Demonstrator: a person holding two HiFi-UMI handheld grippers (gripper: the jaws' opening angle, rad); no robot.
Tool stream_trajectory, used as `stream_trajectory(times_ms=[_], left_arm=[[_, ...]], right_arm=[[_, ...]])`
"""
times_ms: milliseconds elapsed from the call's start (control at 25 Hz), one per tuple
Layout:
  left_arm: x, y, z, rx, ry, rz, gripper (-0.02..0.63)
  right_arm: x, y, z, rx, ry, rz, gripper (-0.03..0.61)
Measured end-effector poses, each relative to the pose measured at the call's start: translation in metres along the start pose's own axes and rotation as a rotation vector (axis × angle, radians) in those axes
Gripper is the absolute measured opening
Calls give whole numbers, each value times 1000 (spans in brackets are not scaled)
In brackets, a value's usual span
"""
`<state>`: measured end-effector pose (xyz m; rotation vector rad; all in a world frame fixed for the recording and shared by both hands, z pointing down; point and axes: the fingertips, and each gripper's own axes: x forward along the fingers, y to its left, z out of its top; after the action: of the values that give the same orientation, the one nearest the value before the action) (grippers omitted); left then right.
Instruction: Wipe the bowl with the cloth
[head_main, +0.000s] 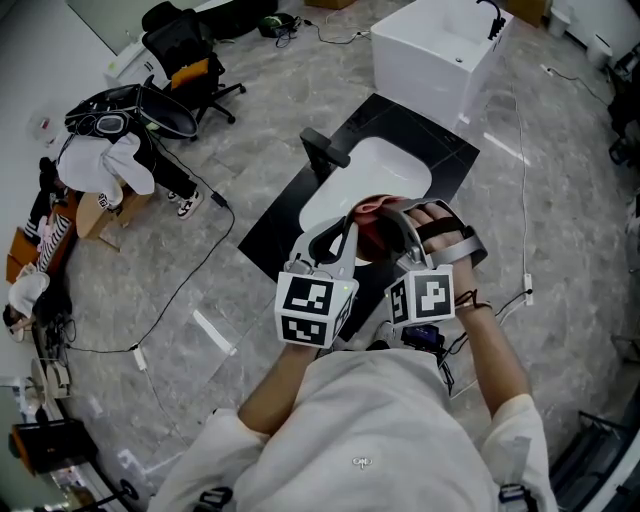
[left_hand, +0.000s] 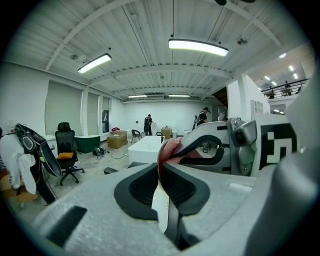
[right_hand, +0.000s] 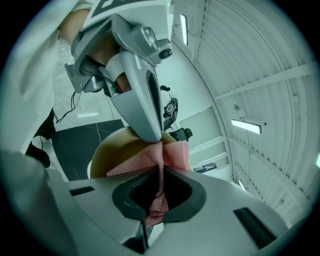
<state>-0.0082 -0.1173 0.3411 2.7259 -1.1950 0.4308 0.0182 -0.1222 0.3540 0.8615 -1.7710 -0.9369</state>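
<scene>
Above the white basin I hold a brown bowl (head_main: 372, 238) between both grippers. My left gripper (head_main: 345, 238) is shut on the bowl's rim, and the rim's thin pale edge (left_hand: 160, 202) sits pinched between its dark pads. My right gripper (head_main: 396, 218) is shut on a pink mesh cloth (head_main: 376, 207). In the right gripper view the cloth (right_hand: 167, 152) bunches in the right gripper (right_hand: 161, 177) and spreads against the tan inside of the bowl (right_hand: 112, 150). The left gripper's finger (right_hand: 142, 100) crosses in front. The left gripper (left_hand: 161, 172) faces the right gripper's body (left_hand: 240, 145) and a bit of cloth (left_hand: 170, 148).
Below the grippers lies a white basin (head_main: 365, 175) set in a black counter (head_main: 430, 150) with a black faucet (head_main: 325, 150). A white tub (head_main: 440, 50) stands beyond. A black office chair (head_main: 185, 70), piled clothes (head_main: 110, 165) and floor cables (head_main: 180, 290) lie to the left.
</scene>
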Motion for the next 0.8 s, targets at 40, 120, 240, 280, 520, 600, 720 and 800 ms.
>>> stream_trajectory(times_ms=[40,120,240,280,520,600,720,800], left_arm=[[0,-1,0,4,2,-3,28],[1,-2,-1,14,7,-5,27],[1,-2,3,17,-7,1,28],[0,-2,5,16,-19,7,27],[-3,3,14,26,-66,33,26],[-3,3,14,21,-73,31,26],[-3,2,15,23,-75,27,26],[-3,2,13,24,-74,26,26]], right_arm=[[0,0,0,-18,-4,2,17],[0,1,0,-38,-2,4,17],[3,3,-3,-16,18,15,17],[4,5,-5,1,27,24,17],[4,21,-7,146,63,76,17],[2,28,-7,189,77,106,17],[0,39,-3,228,90,160,17],[0,44,0,254,84,186,15]])
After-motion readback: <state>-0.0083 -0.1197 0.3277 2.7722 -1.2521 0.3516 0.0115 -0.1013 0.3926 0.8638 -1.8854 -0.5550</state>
